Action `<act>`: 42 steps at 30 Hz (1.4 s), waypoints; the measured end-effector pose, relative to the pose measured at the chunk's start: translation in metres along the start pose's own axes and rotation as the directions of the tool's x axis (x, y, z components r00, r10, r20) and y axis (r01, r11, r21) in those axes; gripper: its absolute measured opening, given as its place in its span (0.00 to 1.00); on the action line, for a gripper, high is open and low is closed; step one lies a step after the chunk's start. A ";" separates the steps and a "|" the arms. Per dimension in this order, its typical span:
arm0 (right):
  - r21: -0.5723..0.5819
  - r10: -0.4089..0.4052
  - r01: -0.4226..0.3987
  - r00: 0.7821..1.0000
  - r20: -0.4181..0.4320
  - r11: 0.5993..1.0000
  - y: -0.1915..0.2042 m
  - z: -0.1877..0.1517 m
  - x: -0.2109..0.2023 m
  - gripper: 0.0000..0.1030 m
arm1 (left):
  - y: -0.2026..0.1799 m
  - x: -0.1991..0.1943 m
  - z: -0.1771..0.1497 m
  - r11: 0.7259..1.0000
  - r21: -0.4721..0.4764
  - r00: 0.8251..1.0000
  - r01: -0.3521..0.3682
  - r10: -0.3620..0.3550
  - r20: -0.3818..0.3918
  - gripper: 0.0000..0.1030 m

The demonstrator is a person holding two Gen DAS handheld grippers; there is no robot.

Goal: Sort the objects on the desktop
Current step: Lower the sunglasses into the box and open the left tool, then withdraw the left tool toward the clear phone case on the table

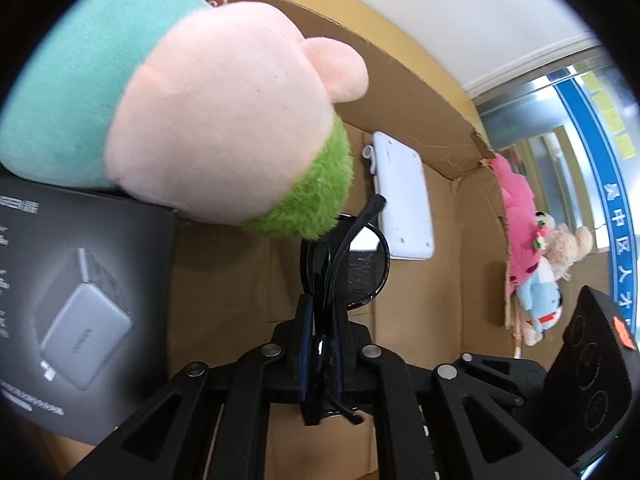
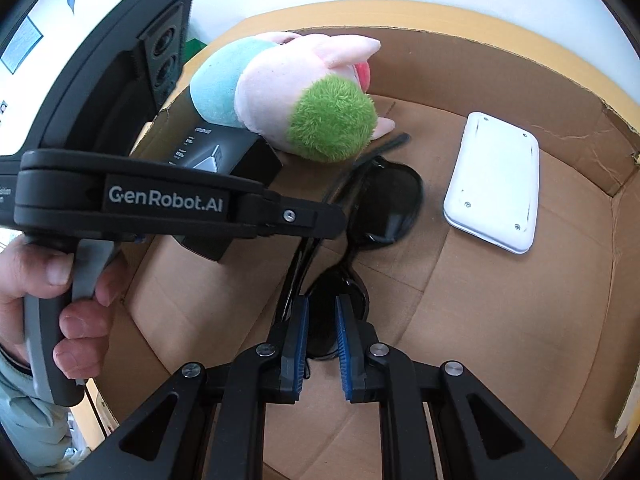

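Black sunglasses [image 1: 360, 268] hang inside a cardboard box [image 1: 472, 248], and my left gripper [image 1: 322, 356] is shut on their frame. In the right wrist view the sunglasses [image 2: 384, 204] sit low over the box floor, with the left gripper [image 2: 320, 220] clamped on their middle. My right gripper [image 2: 322, 332] stands slightly apart around the near lens, its blue pads [image 2: 301, 340] not pressing it. A pink, teal and green plush toy [image 2: 288, 92] lies on a black charger box [image 2: 216, 160] at the box's left; the plush [image 1: 192, 120] fills the upper left of the left wrist view.
A white flat device [image 2: 494, 182] lies on the box floor to the right; it also shows in the left wrist view [image 1: 404, 196]. Plush toys [image 1: 536, 264] hang beyond the box wall. The box walls [image 2: 580, 120] rise around the floor.
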State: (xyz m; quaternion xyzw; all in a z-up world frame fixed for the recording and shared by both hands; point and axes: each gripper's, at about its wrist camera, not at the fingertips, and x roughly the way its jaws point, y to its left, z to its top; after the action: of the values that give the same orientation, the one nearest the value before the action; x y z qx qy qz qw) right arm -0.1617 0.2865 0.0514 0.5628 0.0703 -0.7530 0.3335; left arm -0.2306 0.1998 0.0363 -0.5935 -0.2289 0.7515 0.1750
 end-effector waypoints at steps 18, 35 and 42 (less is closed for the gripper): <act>0.062 -0.039 0.035 0.997 0.065 0.997 0.009 0.004 -0.019 0.52 | -0.014 -0.012 -0.006 0.999 -0.007 0.999 0.039 -0.038 0.037 0.31; 0.076 -0.191 0.176 0.850 0.491 0.981 0.080 -0.095 -0.149 1.00 | -0.081 -0.183 -0.164 0.884 0.304 0.767 -0.355 0.090 0.635 0.77; 0.108 -0.292 0.281 0.775 0.561 0.954 0.110 -0.130 -0.177 1.00 | -0.099 -0.193 -0.219 0.844 0.328 0.700 -0.424 0.076 0.710 0.77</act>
State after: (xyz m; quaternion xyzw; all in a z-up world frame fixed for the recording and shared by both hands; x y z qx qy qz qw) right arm 0.0320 0.3400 0.1931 0.2973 0.0453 -0.9290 0.2158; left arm 0.0263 0.2088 0.2062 -0.2469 -0.0022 0.9627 0.1105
